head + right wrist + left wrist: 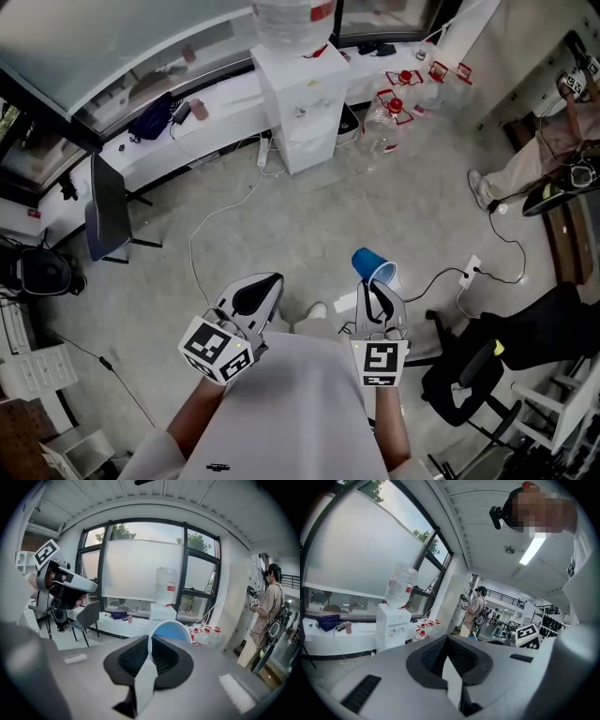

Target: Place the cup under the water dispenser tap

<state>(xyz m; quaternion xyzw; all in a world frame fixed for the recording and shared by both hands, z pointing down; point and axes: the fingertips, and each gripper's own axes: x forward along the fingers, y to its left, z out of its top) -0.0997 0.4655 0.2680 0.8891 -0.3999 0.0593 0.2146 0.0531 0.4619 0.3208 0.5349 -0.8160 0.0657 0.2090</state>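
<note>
A blue cup [373, 266] lies on its side in the air, its rim pinched by my right gripper [378, 289]. In the right gripper view the cup [169, 631] shows its open mouth just past the gripper [150, 645], whose jaws are shut on its wall. The white water dispenser [300, 103], with a clear bottle on top, stands far ahead against the window counter, and its taps [302, 112] face me. It also shows small in the distance as the dispenser [163, 613] and the dispenser [393, 630]. My left gripper [251, 298] is shut and holds nothing.
A grey chair [108, 211] stands at the left and a black office chair [464, 375] at my right. Several water jugs with red handles [386, 120] sit right of the dispenser. Cables and a power strip [472, 268] lie on the floor. A person [548, 141] stands at the far right.
</note>
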